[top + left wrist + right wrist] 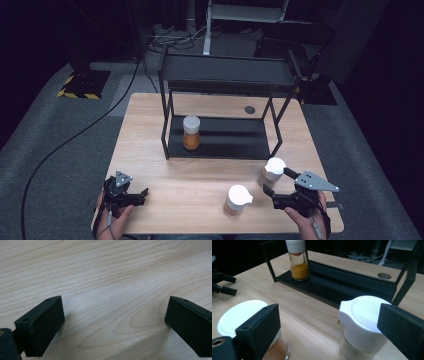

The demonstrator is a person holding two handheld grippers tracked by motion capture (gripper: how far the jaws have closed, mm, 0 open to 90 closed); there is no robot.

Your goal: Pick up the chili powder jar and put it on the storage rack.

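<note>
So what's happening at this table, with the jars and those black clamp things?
A person sits at a wooden table with a two-jaw gripper in each hand. The right gripper is open and hovers by a white-capped jar, not yet closed on it. A second white-capped jar stands beside it on the table. A third jar, holding orange powder, already stands on the lower shelf of a black rack. The left gripper is open over bare wood, holding nothing.

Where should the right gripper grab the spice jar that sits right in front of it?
Probably by the white cap of the spice jar, or the glass just under it, coming level from the person's side. The jar stands upright and the open right gripper already faces it. The second jar stands apart on the table, so the jaws have room.
</note>
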